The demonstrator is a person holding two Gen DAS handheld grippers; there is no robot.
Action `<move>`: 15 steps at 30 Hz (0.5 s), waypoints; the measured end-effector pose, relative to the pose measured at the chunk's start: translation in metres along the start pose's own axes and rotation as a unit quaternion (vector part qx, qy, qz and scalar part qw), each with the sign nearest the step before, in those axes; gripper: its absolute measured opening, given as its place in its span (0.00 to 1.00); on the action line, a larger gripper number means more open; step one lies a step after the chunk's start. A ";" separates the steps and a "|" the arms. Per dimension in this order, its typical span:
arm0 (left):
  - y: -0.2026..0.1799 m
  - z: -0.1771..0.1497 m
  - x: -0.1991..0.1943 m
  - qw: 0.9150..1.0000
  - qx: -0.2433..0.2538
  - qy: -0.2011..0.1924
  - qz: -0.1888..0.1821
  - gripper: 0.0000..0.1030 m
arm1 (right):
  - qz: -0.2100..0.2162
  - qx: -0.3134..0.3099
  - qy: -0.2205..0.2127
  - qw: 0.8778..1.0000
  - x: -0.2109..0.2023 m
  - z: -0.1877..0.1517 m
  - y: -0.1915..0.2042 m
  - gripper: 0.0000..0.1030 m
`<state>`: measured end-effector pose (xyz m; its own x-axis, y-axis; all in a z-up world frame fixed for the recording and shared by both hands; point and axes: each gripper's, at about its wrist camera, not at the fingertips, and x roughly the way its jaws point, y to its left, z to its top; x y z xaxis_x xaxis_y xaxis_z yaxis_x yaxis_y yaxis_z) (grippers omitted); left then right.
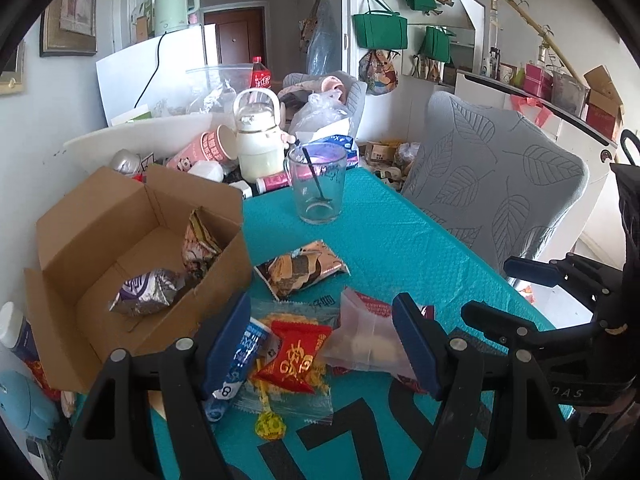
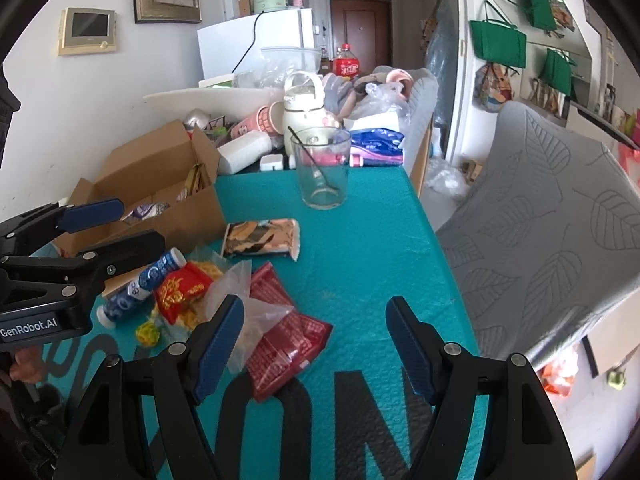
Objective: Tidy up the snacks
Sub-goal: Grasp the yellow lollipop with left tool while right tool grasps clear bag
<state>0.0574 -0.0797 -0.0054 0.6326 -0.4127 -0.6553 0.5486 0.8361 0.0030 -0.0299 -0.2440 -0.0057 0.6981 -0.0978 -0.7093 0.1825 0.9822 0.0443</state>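
Box: the open brown cardboard box (image 1: pixel 132 240) sits at the desk's left edge, already holding two foil snack packets (image 1: pixel 146 292).
Loose pile: the small red foil snack packet (image 1: pixel 296 356) lies just beside it, within easy reach.
Left gripper (image 1: pixel 322 344): wide open, straddling that packet, seemingly to pick it.
Right gripper (image 2: pixel 316 344): wide open, holding nothing, over the teal desk mat (image 2: pixel 360 248).

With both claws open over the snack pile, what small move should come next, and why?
Probably lower the left claw and close it on the red packet. It lies between the open fingers on top of the pile, and the cardboard box with two snacks stands just beside.
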 end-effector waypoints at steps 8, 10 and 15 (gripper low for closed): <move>0.019 -0.040 0.013 0.998 -0.031 0.048 0.001 0.70 | 0.045 0.012 0.030 0.998 0.021 -0.028 0.011 0.73; 0.024 -0.050 0.016 0.998 -0.038 0.057 0.009 0.70 | 0.054 0.007 0.034 0.998 0.027 -0.031 0.016 0.74; 0.039 -0.067 0.022 0.995 -0.067 0.071 0.018 0.70 | 0.062 -0.020 0.044 0.997 0.042 -0.033 0.033 0.74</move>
<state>0.0557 -0.0321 -0.0706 0.5623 -0.3338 -0.7566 0.4429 0.8942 -0.0653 -0.0173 -0.2104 -0.0574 0.6502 0.0377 -0.7588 0.0701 0.9915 0.1094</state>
